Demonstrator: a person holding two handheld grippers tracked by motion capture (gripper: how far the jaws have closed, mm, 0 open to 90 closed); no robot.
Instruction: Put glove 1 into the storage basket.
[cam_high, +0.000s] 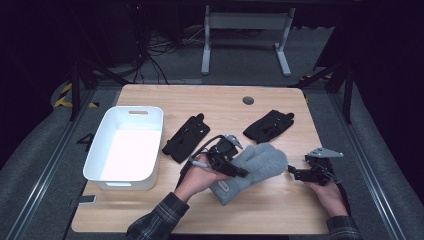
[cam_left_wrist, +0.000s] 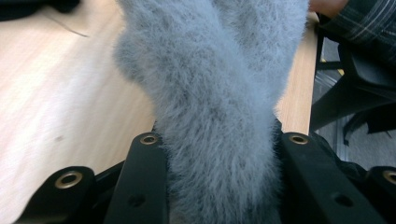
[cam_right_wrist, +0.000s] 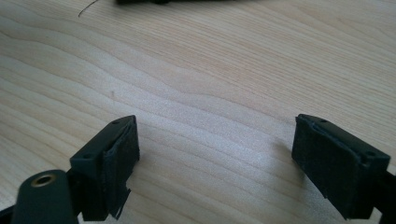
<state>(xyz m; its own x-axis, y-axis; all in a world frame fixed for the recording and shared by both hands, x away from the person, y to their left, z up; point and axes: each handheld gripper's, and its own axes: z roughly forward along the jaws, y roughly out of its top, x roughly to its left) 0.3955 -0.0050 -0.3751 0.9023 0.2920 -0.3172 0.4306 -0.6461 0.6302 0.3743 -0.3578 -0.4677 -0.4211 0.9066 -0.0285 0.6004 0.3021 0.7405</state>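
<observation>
A fluffy grey mitten (cam_high: 260, 167) lies across the middle of the wooden table (cam_high: 210, 102), its cuff end lifted. My left gripper (cam_high: 231, 170) is shut on the grey mitten (cam_left_wrist: 219, 116) near the cuff; the fleece bulges between both black jaws in the left gripper view. My right gripper (cam_high: 295, 172) rests low over bare table (cam_right_wrist: 201, 70) at the right, just past the mitten's tip. The right gripper (cam_right_wrist: 215, 158) is open, its two padded jaws wide apart with nothing between them.
A white plastic bin (cam_high: 127, 147) stands at the table's left. Two black gloves lie behind the mitten: one (cam_high: 186, 137) beside the bin, one (cam_high: 269, 125) toward the back right. A round grommet hole (cam_high: 248, 100) sits near the far edge.
</observation>
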